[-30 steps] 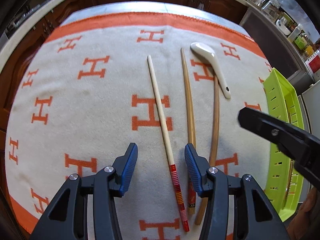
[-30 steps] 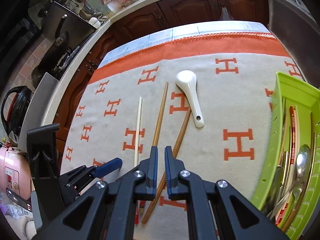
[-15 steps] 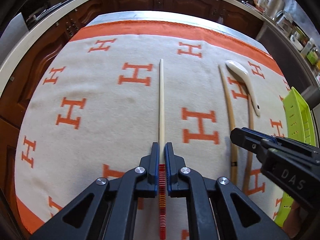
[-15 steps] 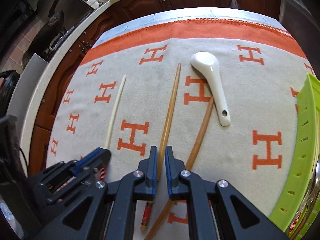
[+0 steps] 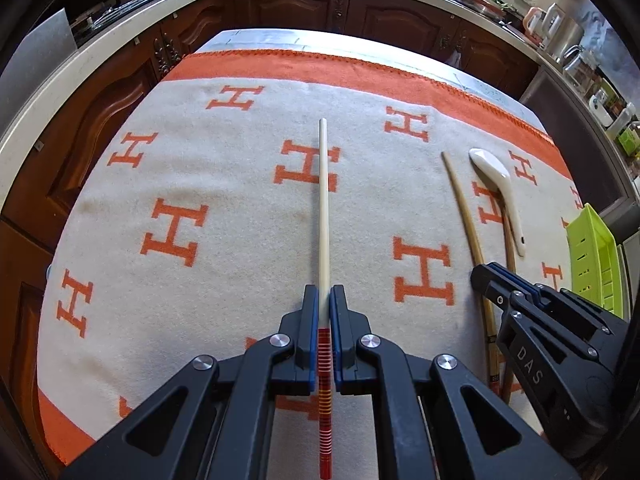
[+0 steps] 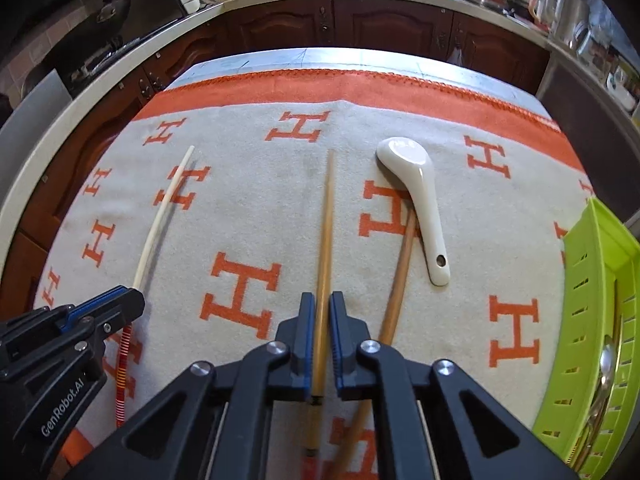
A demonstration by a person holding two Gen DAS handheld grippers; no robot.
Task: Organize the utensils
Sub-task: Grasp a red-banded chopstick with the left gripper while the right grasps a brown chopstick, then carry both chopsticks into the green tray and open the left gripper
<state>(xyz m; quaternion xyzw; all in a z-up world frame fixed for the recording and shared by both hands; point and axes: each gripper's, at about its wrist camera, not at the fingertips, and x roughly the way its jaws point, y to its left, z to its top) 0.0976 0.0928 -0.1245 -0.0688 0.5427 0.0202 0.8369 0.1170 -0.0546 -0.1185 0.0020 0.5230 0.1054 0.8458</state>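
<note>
**Q:** What is in your left tool's view, from left to right?

**A:** A cream blanket with orange H letters and an orange border [image 5: 192, 208] fills the frame. At centre, my left gripper [image 5: 324, 300] is clenched on a long pale chopstick with a red-and-yellow striped end [image 5: 323, 208]; the chopstick runs straight up the frame from between the jaws. Right of centre lie a brown wooden chopstick [image 5: 464, 216] and a white ceramic soup spoon [image 5: 500, 188]. My right gripper [image 5: 486, 276] shows at lower right, and a lime-green slotted plastic tray [image 5: 592, 256] sits at the right edge.

**Q:** And the right tool's view?

**A:** At lower left is my left gripper, its tip at the pale chopstick where the stripes begin. At centre, my right gripper is closed around the brown wooden chopstick, which reaches toward the upper middle. Just right of it, a second brown wooden chopstick [image 6: 400, 272] lies slanted, its far end under the white spoon's handle. The spoon's bowl is at upper right of centre. The green tray stands along the right edge, with a metal spoon [image 6: 606, 364] inside.
</note>
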